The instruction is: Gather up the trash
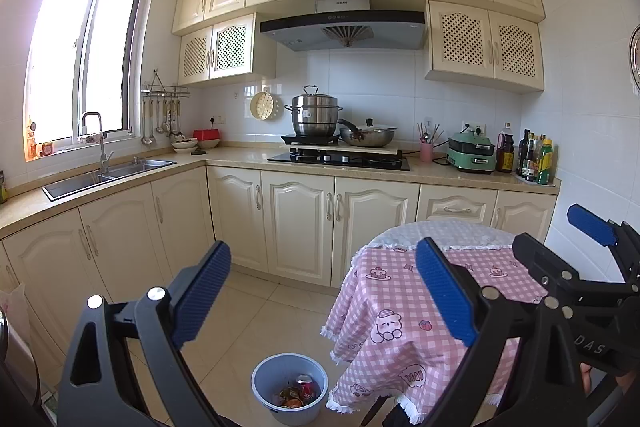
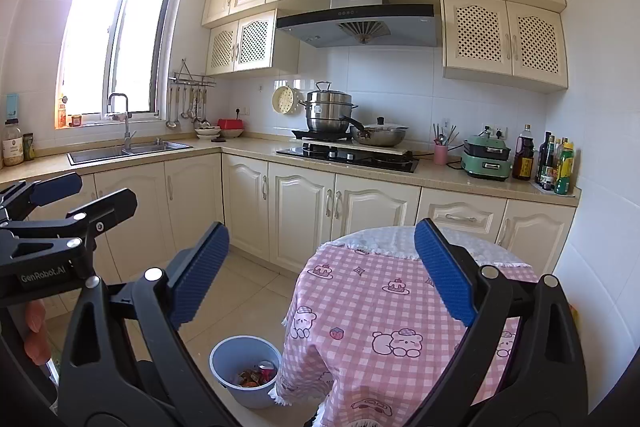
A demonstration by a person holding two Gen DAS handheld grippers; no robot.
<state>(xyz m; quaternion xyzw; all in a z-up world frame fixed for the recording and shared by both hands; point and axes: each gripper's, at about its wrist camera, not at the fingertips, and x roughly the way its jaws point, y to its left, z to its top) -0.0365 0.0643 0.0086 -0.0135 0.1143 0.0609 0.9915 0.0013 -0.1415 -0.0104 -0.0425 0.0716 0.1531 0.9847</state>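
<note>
Trash [image 1: 297, 394] is being seen from the left wrist view inside a grey bin [image 1: 261, 379] on the floor, below and between the fingers of the left gripper [image 1: 322, 297], which are being held wide apart with nothing between them. A red can [image 1: 305, 385] is lying on top of the wrappers. The pink checked tabletop [image 1: 400, 291] beside the bin is showing no litter.

From the right wrist view, the right gripper [image 2: 322, 273] is likewise being held wide and empty, the bin [image 2: 224, 359] sitting below its left finger. Little risk is being judged to remain: the fringed cloth could be snagged, or the bin knocked over, if either gripper were lowered carelessly.
</note>
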